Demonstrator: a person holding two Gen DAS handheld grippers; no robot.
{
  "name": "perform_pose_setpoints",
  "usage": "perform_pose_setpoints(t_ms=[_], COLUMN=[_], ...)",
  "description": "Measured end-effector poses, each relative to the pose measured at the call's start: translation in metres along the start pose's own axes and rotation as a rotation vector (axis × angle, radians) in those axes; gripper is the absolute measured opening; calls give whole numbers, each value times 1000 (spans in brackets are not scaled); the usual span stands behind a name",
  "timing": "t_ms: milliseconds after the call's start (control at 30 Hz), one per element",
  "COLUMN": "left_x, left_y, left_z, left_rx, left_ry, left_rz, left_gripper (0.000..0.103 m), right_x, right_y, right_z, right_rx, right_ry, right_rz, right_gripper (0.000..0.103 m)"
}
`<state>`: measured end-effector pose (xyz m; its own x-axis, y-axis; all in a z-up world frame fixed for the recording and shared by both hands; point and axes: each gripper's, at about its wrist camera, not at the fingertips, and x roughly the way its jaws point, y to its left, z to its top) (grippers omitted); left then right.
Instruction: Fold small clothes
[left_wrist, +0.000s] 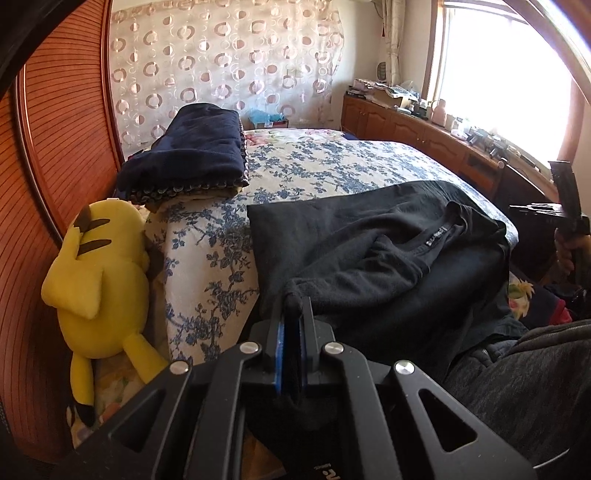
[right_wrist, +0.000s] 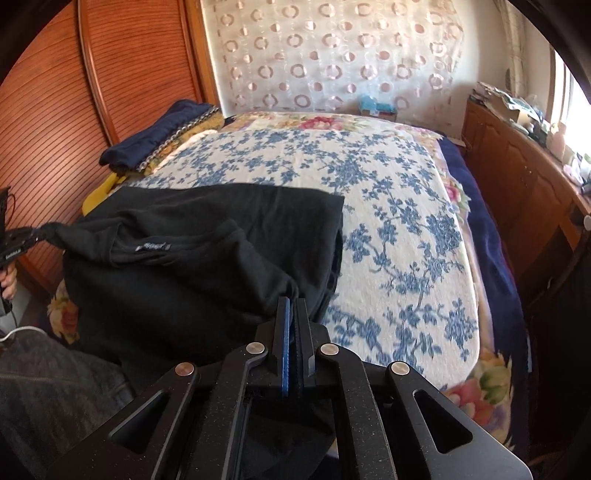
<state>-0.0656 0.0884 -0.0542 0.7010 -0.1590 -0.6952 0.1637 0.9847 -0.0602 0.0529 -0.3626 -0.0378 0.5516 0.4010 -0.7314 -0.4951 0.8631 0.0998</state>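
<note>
Black garment (left_wrist: 369, 251) lies on the bed (right_wrist: 388, 221) at its near edge, long axis along that edge, collar label up. Left gripper (left_wrist: 293, 299) clamped on one near corner, right gripper (right_wrist: 294, 301) clamped on the other. Far bedspread open; folded navy blanket (left_wrist: 192, 155) at far left corner.

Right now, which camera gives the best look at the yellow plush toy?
The left wrist view: the yellow plush toy shows nearly whole, lying beside the bed against the wooden panel. The right wrist view shows only a yellow sliver behind the black garment.
</note>
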Motion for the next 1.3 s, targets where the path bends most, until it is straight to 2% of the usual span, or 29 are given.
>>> perform_pose_setpoints(t_ms=[67, 100, 133, 200, 267, 300, 400, 433, 533, 567, 700, 767, 900, 1000, 1300], left_x=[2, 5, 7, 12, 19, 24, 44, 49, 74, 87, 119, 130, 139, 143, 153], left_y=[-1, -3, -3, -4, -3, -2, 4, 5, 13, 17, 30, 34, 39, 42, 49], left_z=[4, 8, 11, 21, 31, 36, 53, 56, 66, 69, 71, 72, 74, 80, 90], left_rx=[12, 25, 31, 26, 16, 15, -3, -7, -17, -23, -53, -58, -82, -99, -128], left_ry=[-3, 3, 3, -7, 2, 0, 9, 14, 47, 87, 156, 180, 198, 209, 212], left_rz=[11, 14, 14, 22, 9, 1, -8, -5, 0, 7, 12, 23, 14, -2, 11], left_gripper=[15, 30, 36, 40, 45, 45, 47, 47, 47, 47, 47, 47, 47, 47, 47], right_x=[5, 8, 12, 19, 30, 34, 54, 59, 82, 88, 108, 113, 122, 131, 136], right_y=[-2, -4, -5, -5, -5, -6, -6, -8, -15, -18, -34, -39, -37, -35, -30], right_z=[8, 13, 19, 28, 39, 43, 57, 59, 66, 67, 69, 69, 68, 66, 70], right_rx=[3, 5, 3, -15, -28, -28, -40, -38, -35, -31, 19, 33, 25, 30, 29], right_ry=[-17, -31, -41, -58, -69, -68, -59, -55, -11, -2, 25, 33, 62, 98, 119], right_rz=[-9, -10, -19, -67, -69, -66, -69, -67, -95, -108, -152, -141, -115, -88, -98], right_gripper=[0, 0, 0, 4, 8, 12, 40, 43, 45, 45, 46, 49, 57, 58, 59])
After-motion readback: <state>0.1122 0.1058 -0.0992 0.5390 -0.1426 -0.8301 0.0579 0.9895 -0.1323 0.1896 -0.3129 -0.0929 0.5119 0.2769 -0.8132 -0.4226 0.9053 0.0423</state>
